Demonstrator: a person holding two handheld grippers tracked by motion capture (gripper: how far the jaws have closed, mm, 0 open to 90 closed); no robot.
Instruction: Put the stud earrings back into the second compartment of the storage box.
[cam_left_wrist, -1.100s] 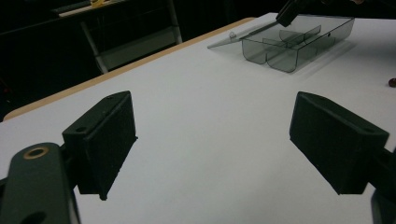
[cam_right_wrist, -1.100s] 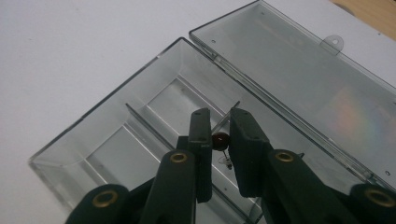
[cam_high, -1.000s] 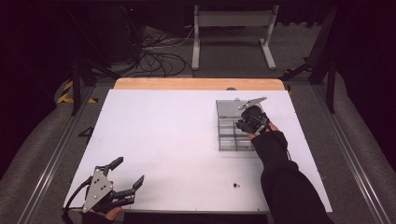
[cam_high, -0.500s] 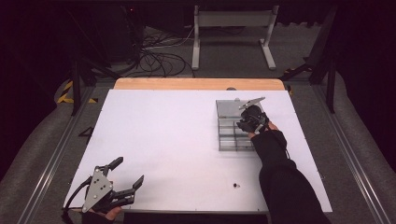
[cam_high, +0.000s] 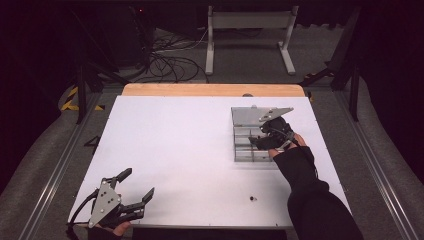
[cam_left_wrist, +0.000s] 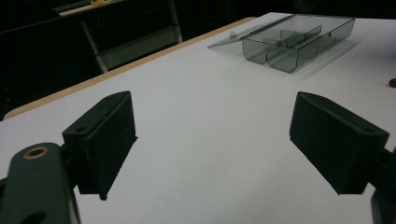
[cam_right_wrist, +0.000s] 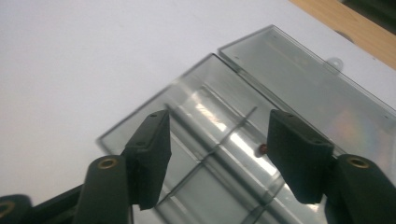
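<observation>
A clear grey compartment box (cam_high: 247, 142) lies on the right half of the white table, its lid (cam_high: 247, 116) folded open at the far side. My right gripper (cam_high: 257, 141) hovers just over the box with its jaws apart. In the right gripper view the dividers of the box (cam_right_wrist: 219, 154) run between the jaws, and a tiny dark red bead (cam_right_wrist: 263, 148) sits in a compartment beside the right pad. My left gripper (cam_high: 136, 185) rests at the near left corner, open and holding nothing; in its own view the box (cam_left_wrist: 294, 39) lies far ahead.
A small dark bead (cam_high: 252, 198) lies on the table (cam_high: 175, 145) near the front edge, right of centre, also at the right edge (cam_left_wrist: 392, 83) of the left gripper view. A wooden strip (cam_high: 210, 90) borders the far side. Cables and a stand lie on the floor beyond.
</observation>
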